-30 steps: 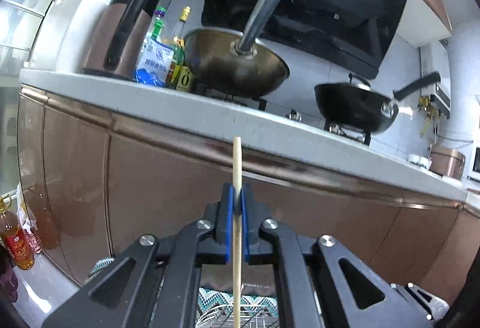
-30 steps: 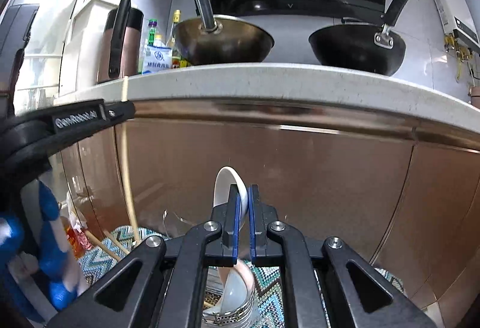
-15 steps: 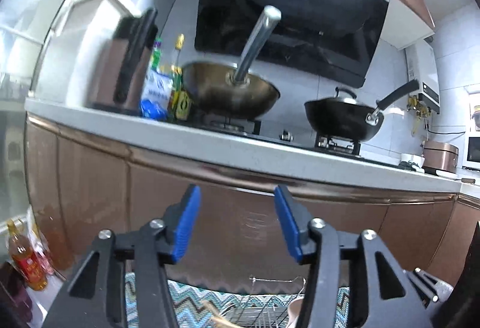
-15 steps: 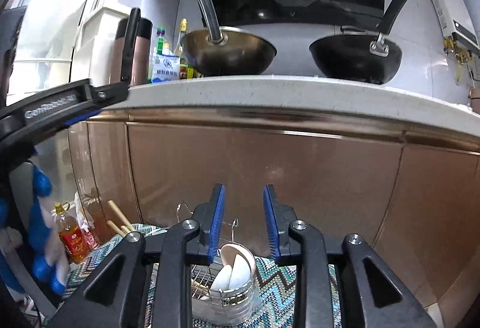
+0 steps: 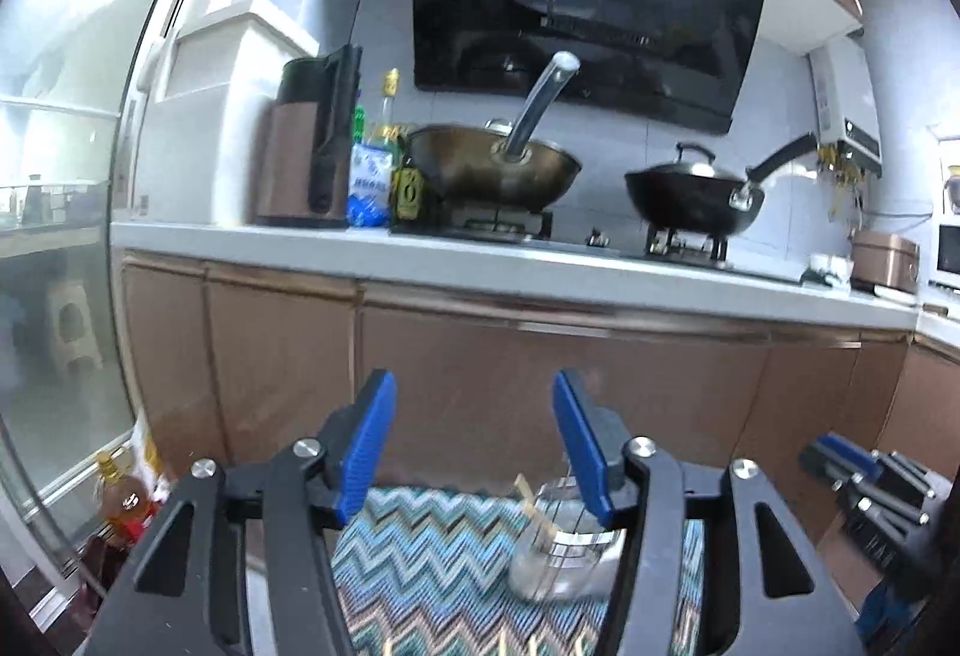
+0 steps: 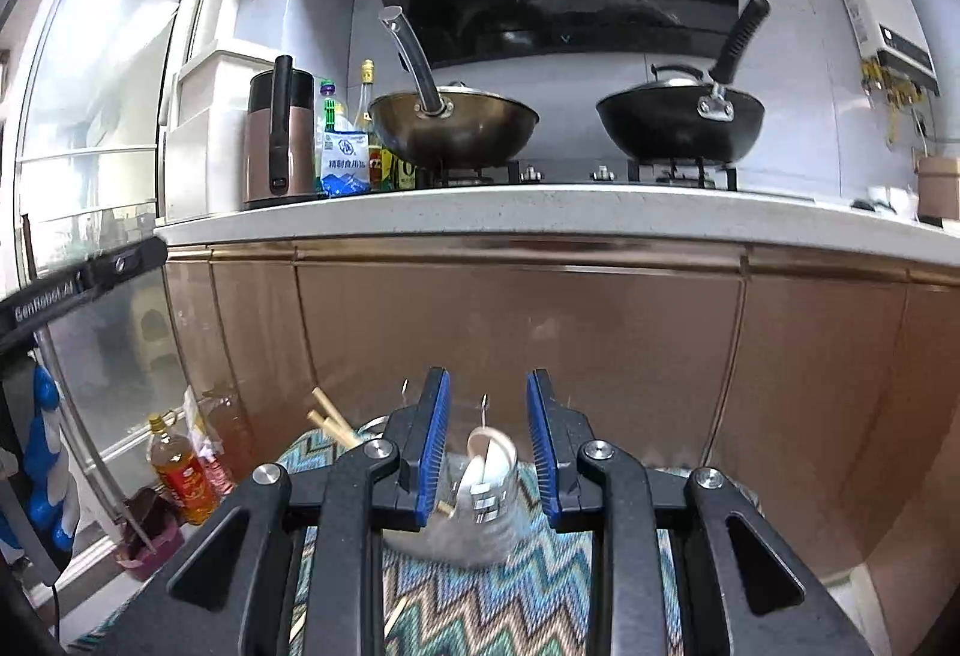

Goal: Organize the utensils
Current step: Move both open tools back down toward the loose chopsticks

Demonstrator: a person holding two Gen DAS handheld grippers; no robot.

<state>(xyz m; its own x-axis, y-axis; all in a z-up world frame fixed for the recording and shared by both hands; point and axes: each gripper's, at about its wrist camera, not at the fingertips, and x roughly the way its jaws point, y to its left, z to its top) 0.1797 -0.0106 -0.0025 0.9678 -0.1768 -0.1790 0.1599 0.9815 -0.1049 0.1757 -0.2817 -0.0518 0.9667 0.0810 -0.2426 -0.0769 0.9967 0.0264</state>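
Since a second ago you have let go with both claws: the chopstick that your left claw pinched and the white spoon in your right are released, and both jaws now stand wide apart, holding nothing, drawn back from the holder

Going left to right in the right wrist view: an oil bottle [image 6: 180,479] stands on the floor by the glass door; next, two chopsticks [image 6: 332,419] lean up out of the left part of the metal utensil holder [image 6: 480,524]; then the white spoon [image 6: 487,455] stands in the holder's cup, seen between the blue pads of your right claw [image 6: 487,446]. The holder sits on a zigzag mat [image 6: 480,602], with loose sticks [image 6: 396,611] lying on the mat just in front of it. From the left wrist, your left claw [image 5: 474,452] frames the mat, with the holder low and right, behind its right finger; your right claw shows at the far right edge.

Judging from this, some sticks are not yet stowed. Your risk is the holder itself: it looks light and top-heavy with tall sticks leaning, so a finger brushing a stick on your next reach could tip it. Thin sticks flat on a soft mat may also slip from the pads if you pinch off-centre
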